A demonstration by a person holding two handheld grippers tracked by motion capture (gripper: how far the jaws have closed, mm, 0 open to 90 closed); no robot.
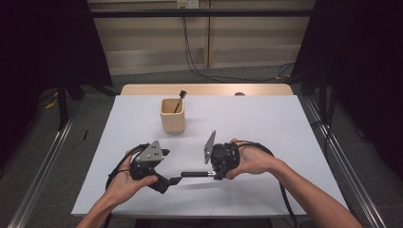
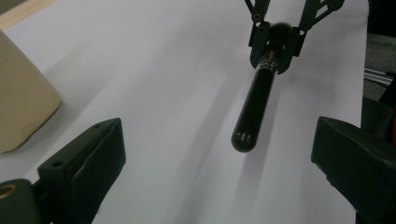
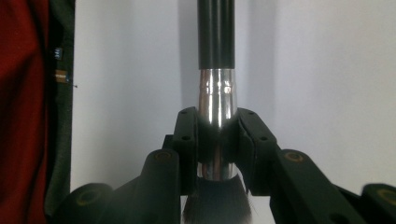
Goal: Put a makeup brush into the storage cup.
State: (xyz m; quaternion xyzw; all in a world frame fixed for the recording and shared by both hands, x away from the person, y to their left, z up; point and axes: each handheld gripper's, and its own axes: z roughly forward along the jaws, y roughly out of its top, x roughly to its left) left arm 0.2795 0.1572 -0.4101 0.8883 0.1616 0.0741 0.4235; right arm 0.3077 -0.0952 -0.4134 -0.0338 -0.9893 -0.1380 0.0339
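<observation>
Black grippers (image 1: 177,180) with grey triangular plates (image 1: 152,153), black cables (image 1: 119,171)

Dim room; table (image 1: 266,123) evenly lit; soft shadows; near jaws blurred.

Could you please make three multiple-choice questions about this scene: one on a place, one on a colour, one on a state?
1. Where does the cup stand?
A. On the table, beyond both grippers
B. On the floor
C. In the left gripper

2. What colour is the makeup brush handle?
A. Red
B. Black
C. White

3. How is the left gripper?
A. Shut on the brush
B. Shut on the cup
C. Open, holding nothing

Answers: 1 A, the high view shows it on the table farther off; 2 B, it is black with a silver ferrule; 3 C, its jaws stand wide while the right gripper clamps the ferrule.
</observation>
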